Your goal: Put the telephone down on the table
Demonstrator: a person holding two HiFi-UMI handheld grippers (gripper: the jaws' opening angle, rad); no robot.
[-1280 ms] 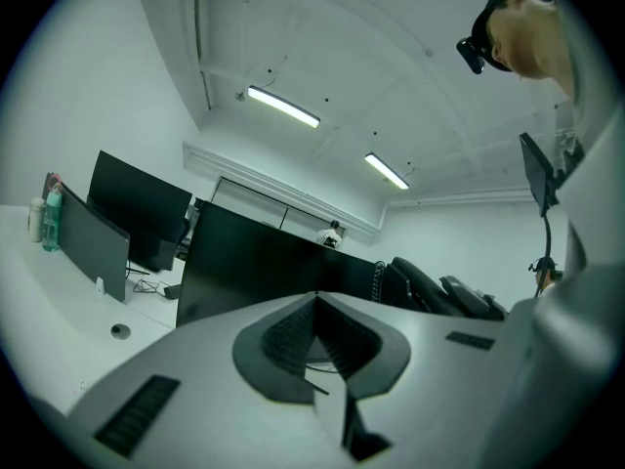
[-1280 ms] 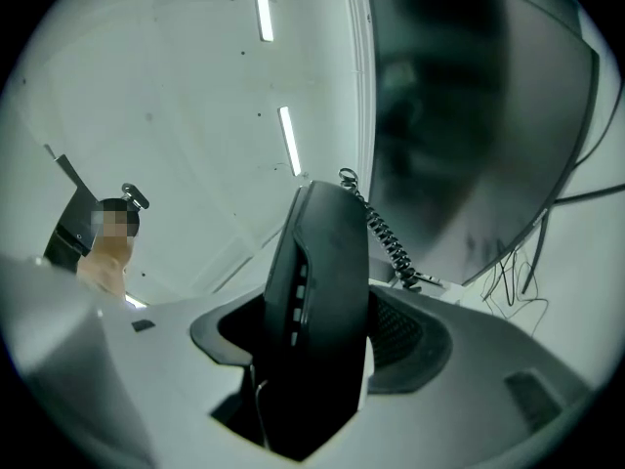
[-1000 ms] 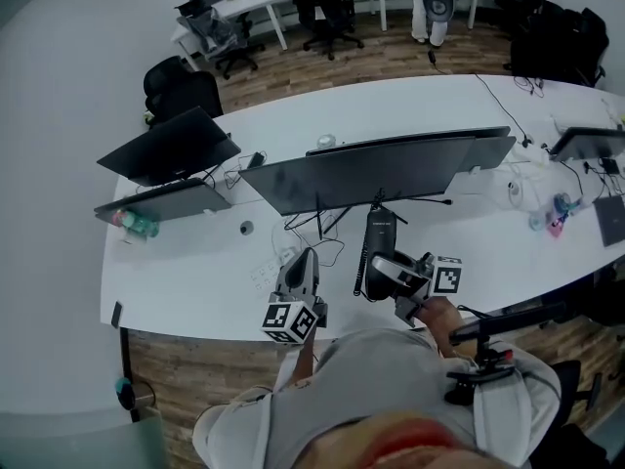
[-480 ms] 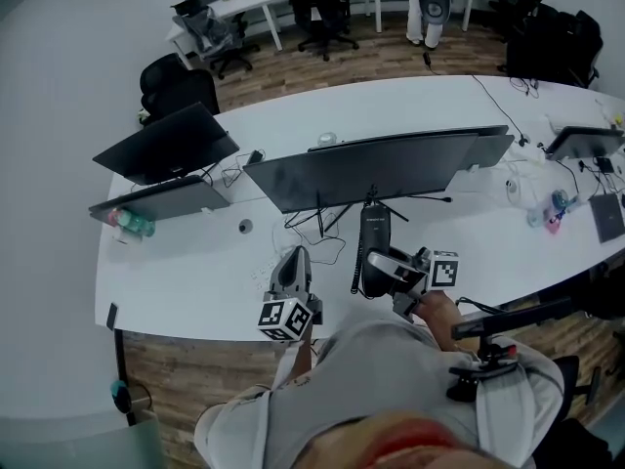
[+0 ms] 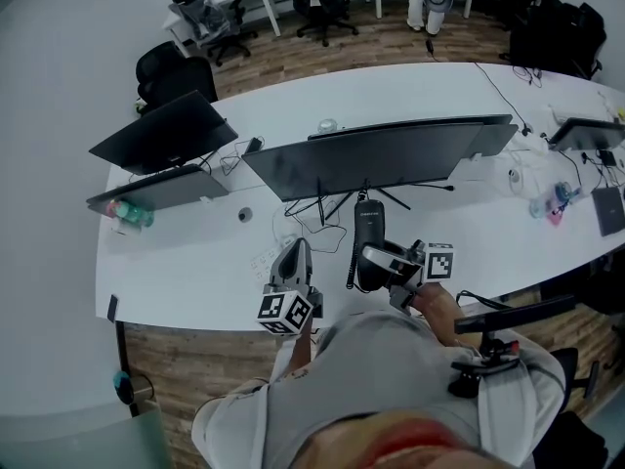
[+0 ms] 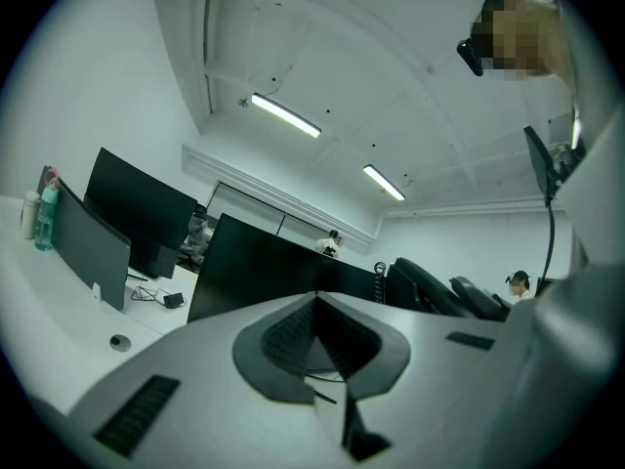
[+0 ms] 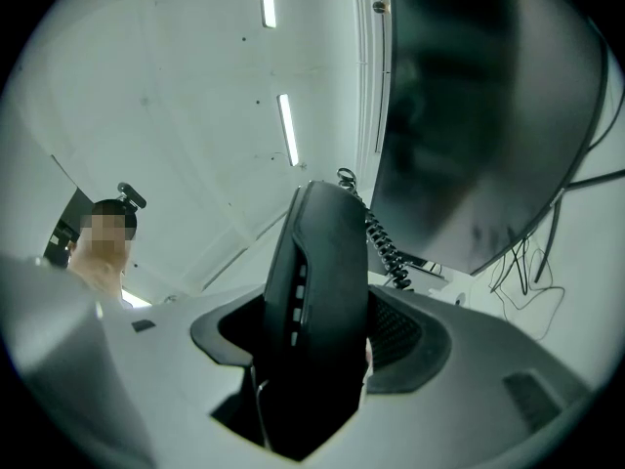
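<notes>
We hold the black plastic telephone handset (image 7: 317,272) clamped between the jaws of our right gripper (image 7: 314,335), at the lower centre of the head view, over the long white table's (image 5: 186,272) near edge, just below the wide black monitor (image 5: 381,159). Our left gripper (image 6: 314,350) is pressed together, empty.

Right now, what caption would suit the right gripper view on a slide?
Right gripper shut on a black telephone handset with coiled cord, beside a dark monitor.

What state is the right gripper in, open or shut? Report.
Shut on the telephone handset; the right gripper clamps both its sides.
</notes>
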